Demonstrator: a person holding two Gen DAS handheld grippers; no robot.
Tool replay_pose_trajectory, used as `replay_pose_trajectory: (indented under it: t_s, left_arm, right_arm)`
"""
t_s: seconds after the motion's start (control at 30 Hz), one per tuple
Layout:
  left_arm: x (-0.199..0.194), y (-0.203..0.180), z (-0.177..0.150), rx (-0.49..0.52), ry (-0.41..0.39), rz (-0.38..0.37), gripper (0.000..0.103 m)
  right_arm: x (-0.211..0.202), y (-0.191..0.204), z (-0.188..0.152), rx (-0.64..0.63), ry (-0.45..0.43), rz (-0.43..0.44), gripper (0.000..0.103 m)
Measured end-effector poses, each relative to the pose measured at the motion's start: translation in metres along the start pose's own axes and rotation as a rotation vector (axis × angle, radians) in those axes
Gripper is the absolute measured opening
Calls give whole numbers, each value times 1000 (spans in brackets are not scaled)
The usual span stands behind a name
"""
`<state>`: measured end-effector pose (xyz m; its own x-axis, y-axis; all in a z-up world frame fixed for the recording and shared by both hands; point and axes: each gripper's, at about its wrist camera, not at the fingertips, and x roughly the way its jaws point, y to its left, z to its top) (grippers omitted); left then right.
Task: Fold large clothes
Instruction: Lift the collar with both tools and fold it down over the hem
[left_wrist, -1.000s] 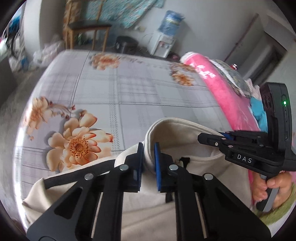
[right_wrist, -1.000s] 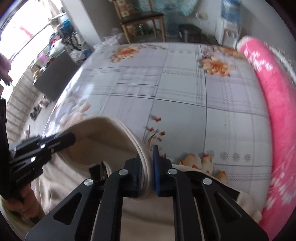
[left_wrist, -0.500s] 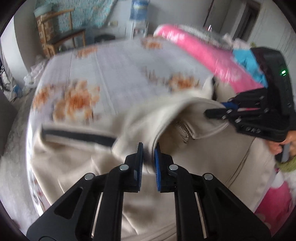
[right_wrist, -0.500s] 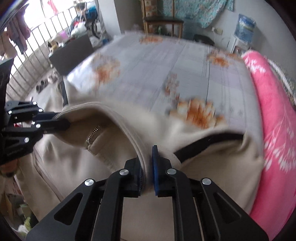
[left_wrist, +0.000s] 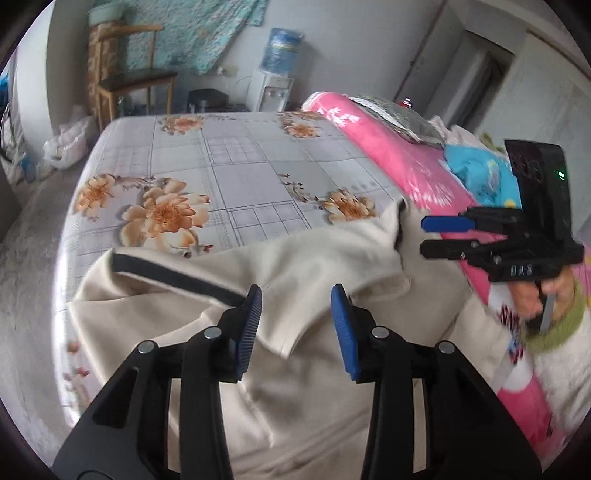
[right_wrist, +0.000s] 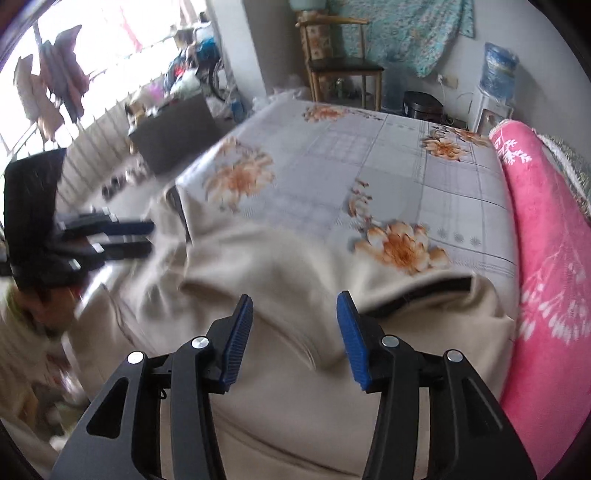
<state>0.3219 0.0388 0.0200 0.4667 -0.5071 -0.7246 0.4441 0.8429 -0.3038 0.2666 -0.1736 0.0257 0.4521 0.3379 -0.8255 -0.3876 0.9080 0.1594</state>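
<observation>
A large beige garment (left_wrist: 317, 387) with black trim lies rumpled on the near end of the bed; it also shows in the right wrist view (right_wrist: 288, 398). My left gripper (left_wrist: 295, 325) is open and empty just above the garment's folded edge. My right gripper (right_wrist: 293, 336) is open and empty above the garment. It also shows in the left wrist view (left_wrist: 426, 234), to the right of the cloth and open. The left gripper shows at the left of the right wrist view (right_wrist: 147, 238), open.
The bed has a grey floral sheet (left_wrist: 236, 166). A rolled pink blanket (left_wrist: 399, 162) runs along its right side. A wooden chair (left_wrist: 129, 85) and a water dispenser (left_wrist: 275, 77) stand by the far wall. A dark cabinet (right_wrist: 170, 129) stands left of the bed.
Both grippers were shut on the garment's collar edge and pulled it toward me. Now both have opened and let go, and the garment lies spread on the bed.
</observation>
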Motion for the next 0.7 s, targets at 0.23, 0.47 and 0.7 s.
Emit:
replay_pose_trajectory:
  t_s: [0.23,0.47,0.7]
  left_arm:
    - [73,-9,-19,-3,139,144,36]
    - [58,-19,-20,89,108,135,36]
    - [71,-8,-24,25,170,156,40]
  right_arm:
    - [75,6,-24,-42,157,-130,33]
    - [51,4,-25,-33,120,-139,32]
    - [56,-12,-38,-14,123,-175,32]
